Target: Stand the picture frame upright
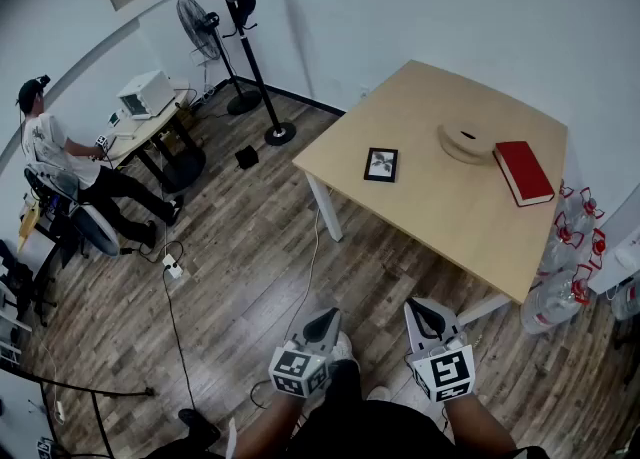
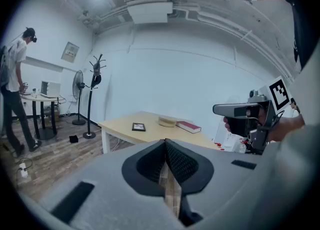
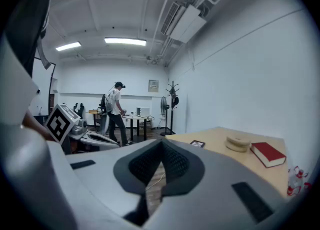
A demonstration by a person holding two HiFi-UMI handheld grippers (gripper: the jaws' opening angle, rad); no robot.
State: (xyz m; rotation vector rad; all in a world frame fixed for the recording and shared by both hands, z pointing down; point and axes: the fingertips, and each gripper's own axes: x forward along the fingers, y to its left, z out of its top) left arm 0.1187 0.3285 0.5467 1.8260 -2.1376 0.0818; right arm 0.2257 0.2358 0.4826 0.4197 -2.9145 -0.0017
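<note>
A small black picture frame lies flat on the light wooden table, near its left edge. It also shows far off in the left gripper view and the right gripper view. My left gripper and right gripper hang side by side over the wooden floor, well short of the table's near edge. Both are shut with nothing between their jaws, which meet at the tips in the left gripper's own view and the right gripper's own view.
A red book and a round wooden object lie on the table's far right. Water bottles stand beside the table at right. A coat stand, a fan and a person at a desk are at left. Cables and a power strip lie on the floor.
</note>
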